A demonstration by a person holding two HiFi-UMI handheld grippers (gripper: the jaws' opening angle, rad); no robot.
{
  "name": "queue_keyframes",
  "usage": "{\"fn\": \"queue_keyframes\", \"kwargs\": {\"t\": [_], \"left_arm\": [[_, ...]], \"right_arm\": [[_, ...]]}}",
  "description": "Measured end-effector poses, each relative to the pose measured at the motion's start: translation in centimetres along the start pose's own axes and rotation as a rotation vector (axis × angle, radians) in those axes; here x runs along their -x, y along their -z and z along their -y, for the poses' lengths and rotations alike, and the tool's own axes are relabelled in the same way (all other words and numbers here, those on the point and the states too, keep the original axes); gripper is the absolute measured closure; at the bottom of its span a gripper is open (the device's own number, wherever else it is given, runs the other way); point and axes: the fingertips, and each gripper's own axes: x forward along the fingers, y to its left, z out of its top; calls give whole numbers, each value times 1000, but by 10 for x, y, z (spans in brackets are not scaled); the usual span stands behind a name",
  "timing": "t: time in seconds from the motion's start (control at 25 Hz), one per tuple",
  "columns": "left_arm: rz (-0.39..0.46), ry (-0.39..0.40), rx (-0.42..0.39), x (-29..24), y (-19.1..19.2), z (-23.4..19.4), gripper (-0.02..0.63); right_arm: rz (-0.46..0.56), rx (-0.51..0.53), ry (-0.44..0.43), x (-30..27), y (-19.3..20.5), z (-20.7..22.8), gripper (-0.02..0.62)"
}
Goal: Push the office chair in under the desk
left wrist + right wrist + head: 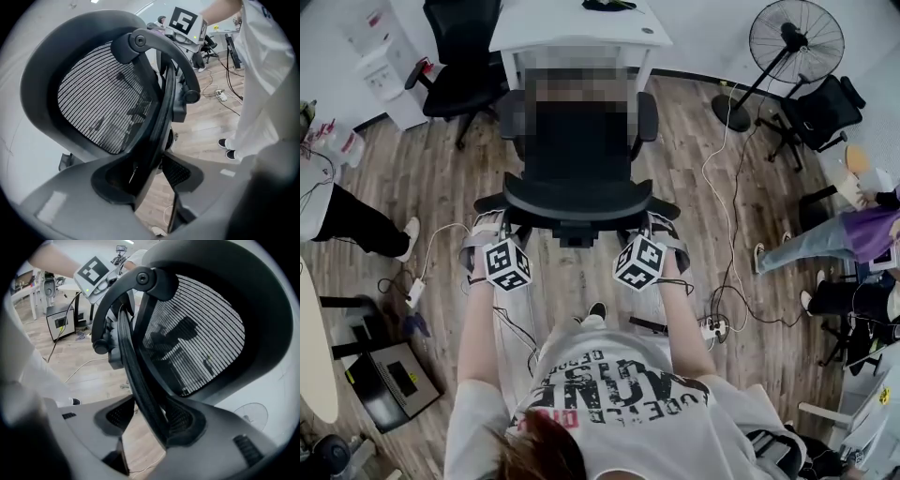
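A black mesh-back office chair [577, 192] stands in front of me, facing the white desk [581, 26] at the far end; its seat reaches the desk's front edge. My left gripper [495, 230] holds the left edge of the backrest, and my right gripper [662, 230] holds the right edge. In the left gripper view the backrest frame [157, 117] runs down between the jaws of the left gripper [154, 176], whose pads press on it. The right gripper [152, 420] clamps the backrest rim [136, 371] the same way. Part of the chair is hidden by a mosaic patch.
A second black chair [459, 56] stands left of the desk, and a floor fan [794, 42] and another chair [816, 112] are at the far right. Cables and a power strip [713, 328] lie on the wood floor. People sit at the right [848, 234] and left [356, 225].
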Motion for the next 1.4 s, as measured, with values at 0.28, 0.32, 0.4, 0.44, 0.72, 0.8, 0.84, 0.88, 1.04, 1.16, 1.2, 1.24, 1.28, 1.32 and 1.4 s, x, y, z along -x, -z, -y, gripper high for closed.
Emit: {"fn": "queue_keyframes", "kwargs": {"t": [0.28,0.32,0.4,0.44,0.72,0.8,0.84,0.88,1.04,1.16,1.2,1.24,1.28,1.32,1.4], "left_arm": [[19,-9,-13,-8,6,-13,405],[23,-11,-16,-10,7,-15,405],[28,-12,-23,-14,9,-20,405],[31,-8,-27,-16,10,-23,407],[49,-5,-50,-26,17,-38,408],[52,1,-56,-29,18,-41,411],[54,2,-58,-32,19,-43,411],[54,2,-58,-34,20,-46,411],[47,7,-50,-42,21,-57,411],[47,10,-51,-47,22,-64,411],[48,9,-53,-48,23,-66,411],[50,9,-55,-49,24,-67,411],[51,8,-57,-50,24,-67,411],[53,6,-60,-50,24,-65,411],[57,-3,-68,-49,23,-58,411]], "right_arm": [[-2,3,9,-11,-9,9,397],[-3,3,11,-13,-10,10,397],[-9,-7,6,-18,-13,13,397],[-15,-14,1,-20,-14,15,397],[-33,-34,3,-31,-24,24,397],[-37,-39,4,-34,-25,26,397],[-40,-41,6,-36,-25,28,397],[-41,-41,7,-39,-26,30,397],[-40,-39,8,-46,-30,41,397],[-42,-40,9,-50,-33,46,397],[-43,-41,9,-52,-34,47,397],[-43,-42,10,-53,-35,48,397],[-43,-43,11,-54,-35,47,397],[-41,-44,14,-54,-34,45,397],[-36,-43,23,-53,-30,40,397]]}}
